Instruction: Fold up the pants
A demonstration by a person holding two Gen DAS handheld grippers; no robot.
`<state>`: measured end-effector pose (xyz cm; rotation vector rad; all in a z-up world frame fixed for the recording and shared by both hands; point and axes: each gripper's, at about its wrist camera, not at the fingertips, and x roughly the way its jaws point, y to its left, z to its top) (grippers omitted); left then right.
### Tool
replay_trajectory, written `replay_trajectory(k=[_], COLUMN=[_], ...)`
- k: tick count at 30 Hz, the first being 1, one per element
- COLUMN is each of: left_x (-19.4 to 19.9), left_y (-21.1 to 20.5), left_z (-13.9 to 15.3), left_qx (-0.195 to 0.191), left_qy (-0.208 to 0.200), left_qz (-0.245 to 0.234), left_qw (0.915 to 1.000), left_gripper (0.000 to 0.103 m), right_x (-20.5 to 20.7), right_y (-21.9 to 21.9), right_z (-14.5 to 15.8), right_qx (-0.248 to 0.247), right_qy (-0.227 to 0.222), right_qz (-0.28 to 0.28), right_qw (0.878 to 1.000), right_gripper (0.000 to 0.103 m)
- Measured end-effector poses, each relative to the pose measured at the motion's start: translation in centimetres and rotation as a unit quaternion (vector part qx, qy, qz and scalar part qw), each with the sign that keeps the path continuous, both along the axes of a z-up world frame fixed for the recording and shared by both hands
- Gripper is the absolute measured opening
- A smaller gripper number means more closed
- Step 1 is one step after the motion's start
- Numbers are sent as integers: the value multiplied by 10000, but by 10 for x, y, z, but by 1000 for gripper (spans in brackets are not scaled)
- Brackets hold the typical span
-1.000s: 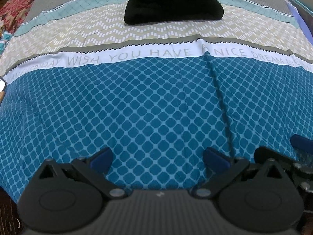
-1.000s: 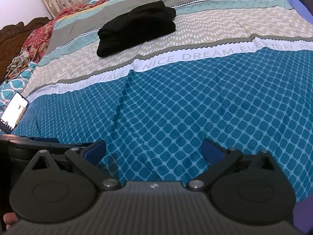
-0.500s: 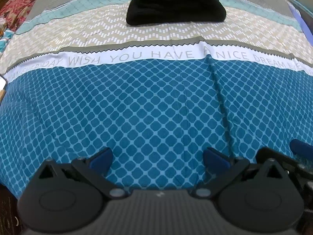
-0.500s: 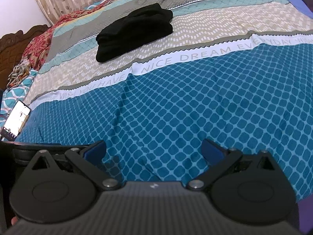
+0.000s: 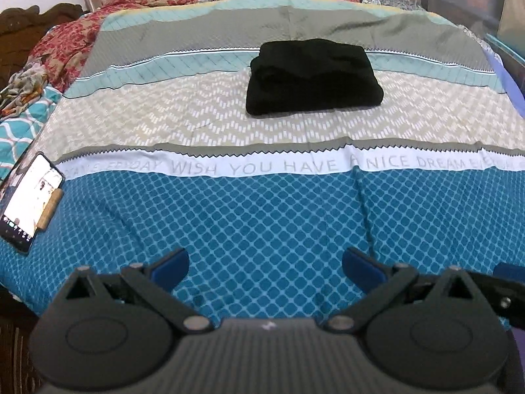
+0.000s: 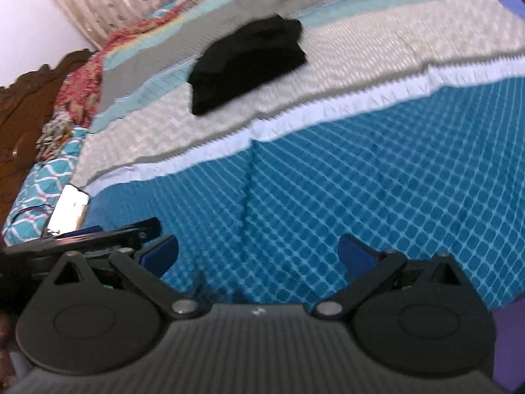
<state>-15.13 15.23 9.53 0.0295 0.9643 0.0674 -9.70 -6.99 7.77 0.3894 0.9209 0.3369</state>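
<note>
The black pants (image 5: 313,77) lie folded into a thick rectangle far up the bed, on the beige and teal stripes; they also show in the right wrist view (image 6: 247,64). My left gripper (image 5: 265,271) is open and empty, low over the blue diamond-patterned part of the bedspread near the bed's front edge, well short of the pants. My right gripper (image 6: 257,256) is also open and empty over the same blue area, just right of the left gripper, whose black body (image 6: 82,241) shows at its left.
A lit phone (image 5: 29,202) lies on the bedspread (image 5: 262,216) at the left edge, also in the right wrist view (image 6: 70,210). Red floral bedding (image 5: 65,46) and a dark wooden headboard (image 6: 26,98) are at the far left. Curtains hang behind the bed.
Both grippers have pulled back and tilted up, so more of the bed, the headboard side and the curtains show. The right wrist view is blurred from motion. The pants have not moved.
</note>
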Motion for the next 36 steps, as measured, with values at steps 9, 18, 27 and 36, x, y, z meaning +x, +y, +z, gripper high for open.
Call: replay_trajectory(k=[9, 18, 27, 36], left_x=[-7, -10, -10, -12], left_y=[0, -2, -1, -3], left_z=[3, 4, 1, 1], left_qx=[62, 120, 226, 284], left_qy=[48, 21, -2, -59], left_qz=[1, -42, -46, -82], left_qw=[10000, 9999, 9997, 9995], left_gripper=[103, 103, 103, 103], right_x=[-8, -11, -11, -11], right_y=[4, 10, 10, 9], right_z=[5, 6, 5, 5], right_qx=[-209, -235, -222, -199], right_qy=[-203, -176, -178, -181], right_qz=[-19, 49, 44, 6], right_qw=[9996, 9996, 9996, 9996], right_gripper=[103, 103, 103, 103])
